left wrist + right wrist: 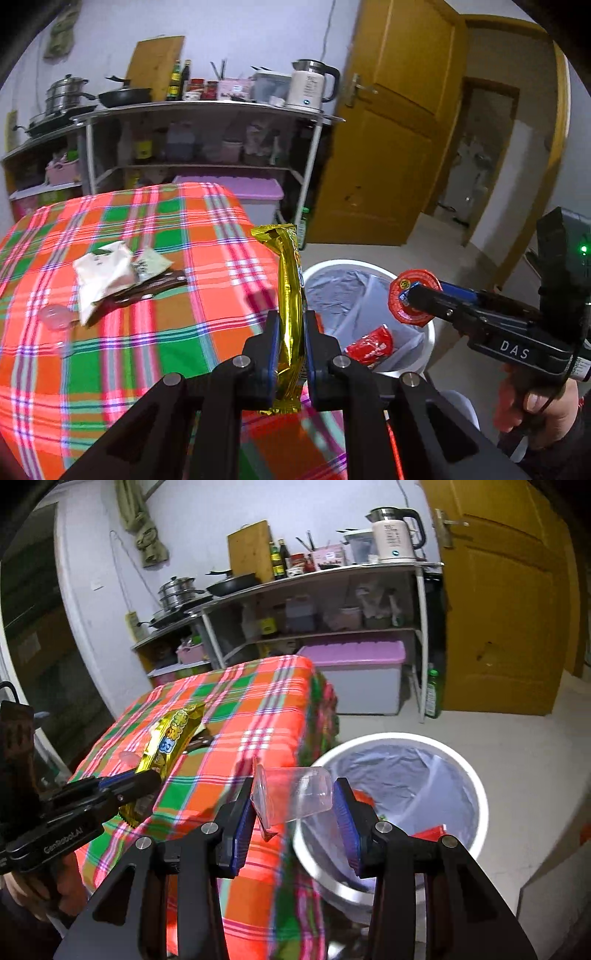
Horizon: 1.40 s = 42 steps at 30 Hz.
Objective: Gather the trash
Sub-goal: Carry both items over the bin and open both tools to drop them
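Observation:
My left gripper (291, 325) is shut on a gold snack wrapper (290, 295) and holds it upright over the table's right edge; it also shows in the right wrist view (166, 742). My right gripper (295, 797) is shut on a clear plastic cup (295, 794) with a red foil lid (413, 299), held sideways above the rim of the white trash bin (476, 786). The bin (424, 336) has a grey liner and a red wrapper (371, 345) inside. More wrappers (110, 277) and a small clear cup (55, 317) lie on the plaid tablecloth (110, 369).
A metal shelf (207, 110) with pans, bottles and a kettle (312, 86) stands behind the table. A purple-lidded storage box (354, 675) and a green bottle (432, 694) sit on the floor by it. A yellow door (388, 129) stands at the right.

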### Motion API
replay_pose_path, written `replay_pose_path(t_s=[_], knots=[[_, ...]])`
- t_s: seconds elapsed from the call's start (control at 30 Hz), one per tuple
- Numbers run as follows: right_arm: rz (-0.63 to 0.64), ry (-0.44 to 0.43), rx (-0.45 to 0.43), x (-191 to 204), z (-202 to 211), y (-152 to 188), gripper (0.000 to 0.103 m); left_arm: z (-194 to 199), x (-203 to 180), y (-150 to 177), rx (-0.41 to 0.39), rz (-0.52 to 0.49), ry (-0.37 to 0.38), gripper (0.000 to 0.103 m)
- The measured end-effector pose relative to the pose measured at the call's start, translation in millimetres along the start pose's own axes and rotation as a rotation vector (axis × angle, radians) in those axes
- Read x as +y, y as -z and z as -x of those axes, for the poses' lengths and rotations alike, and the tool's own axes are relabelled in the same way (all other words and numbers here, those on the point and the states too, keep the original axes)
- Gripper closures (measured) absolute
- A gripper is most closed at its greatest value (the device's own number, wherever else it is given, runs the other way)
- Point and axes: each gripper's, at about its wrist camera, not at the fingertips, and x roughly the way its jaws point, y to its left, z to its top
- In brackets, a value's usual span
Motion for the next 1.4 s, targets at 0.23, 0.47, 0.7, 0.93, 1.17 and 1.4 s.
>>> replay_pose_path(t_s=[0.23, 0.47, 0.7, 0.93, 1.17, 1.4], knots=[[-0.044, 0.031, 0.012, -24.9, -1.0, 4.4, 0.060, -24.4, -17.6, -5.0, 0.030, -0.029, 0.036, 0.091], [-0.084, 0.055, 0.030, -48.4, -6.8, 8.0, 0.060, -53.2, -32.2, -7.2, 0.076, -0.048, 0.067, 0.091], [-0.120, 0.077, 0.061, -69.3, -16.3, 12.3, 0.060, -81.3, -47.5, -9.2, 0.119, -0.070, 0.094, 0.091], [-0.158, 0.093, 0.097, -87.2, -27.6, 18.1, 0.060, -109.8, -55.1, -7.9, 0.173, -0.071, 0.114, 0.091], [-0.185, 0.095, 0.134, -100.1, -39.0, 24.2, 0.060, -131.9, -53.0, -6.5, 0.222, -0.050, 0.114, 0.090], [-0.181, 0.083, 0.146, -101.8, -46.6, 24.2, 0.058, -143.5, -54.8, -5.5, 0.252, -0.026, 0.136, 0.071]])
